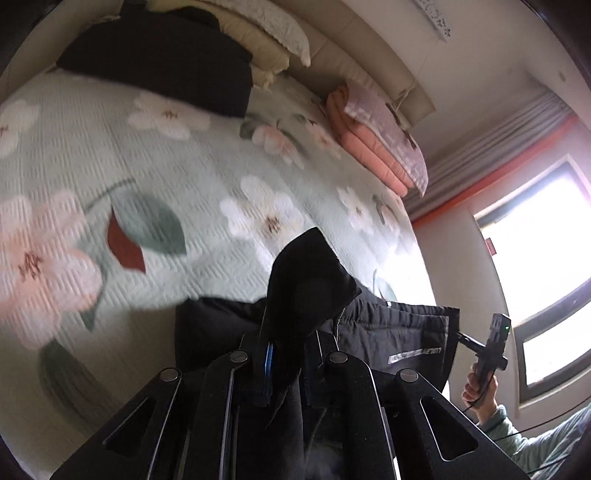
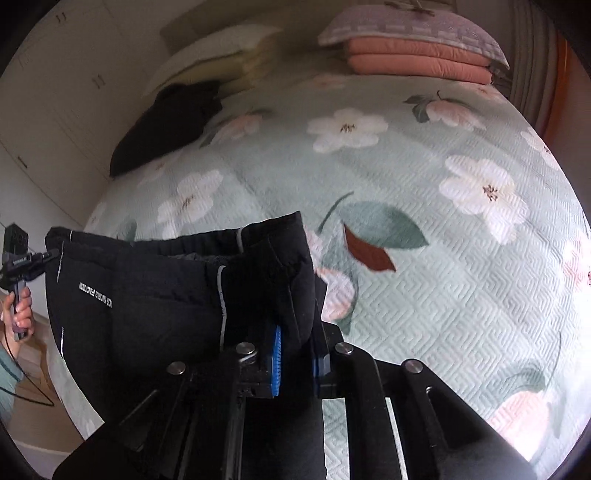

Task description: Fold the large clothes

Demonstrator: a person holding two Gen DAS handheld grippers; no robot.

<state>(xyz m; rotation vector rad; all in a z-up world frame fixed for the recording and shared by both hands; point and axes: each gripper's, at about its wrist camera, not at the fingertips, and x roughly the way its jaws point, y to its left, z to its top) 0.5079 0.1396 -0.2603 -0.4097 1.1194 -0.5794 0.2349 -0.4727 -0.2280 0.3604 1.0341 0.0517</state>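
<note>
Nearest the lens in the left wrist view: left gripper point(image 1: 286, 343), clenched on a bunched corner of the black padded garment point(image 1: 399, 339), dark cloth humped up over the fingers with one blue pad point(image 1: 268, 363) showing beside it. Likewise in the right wrist view: right gripper point(image 2: 295, 356), clamped on the opposite end of the same garment, thick black fabric pinched between blue pads point(image 2: 276, 365). Stretched between both grippers, held up above the near edge of the bed point(image 2: 424, 295), waistband-like upper hem roughly level, grey piping and a line of pale lettering across the front. Seen across from the left wrist view: right gripper at the garment's far edge, handle gripped by a hand point(image 1: 476, 387) with a light green sleeve point(image 1: 535, 443) below it. Seen from the right wrist view: left gripper at the other edge, with another hand point(image 2: 20, 306) around its handle. Beyond, on the pale green floral bedspread: a second black garment point(image 1: 166, 62) lying near the pillows point(image 1: 266, 33), well apart from the held one, and a folded pink blanket stack point(image 2: 417, 55) at the far side. Bright window point(image 1: 546, 266) off to the side of the bed.
</note>
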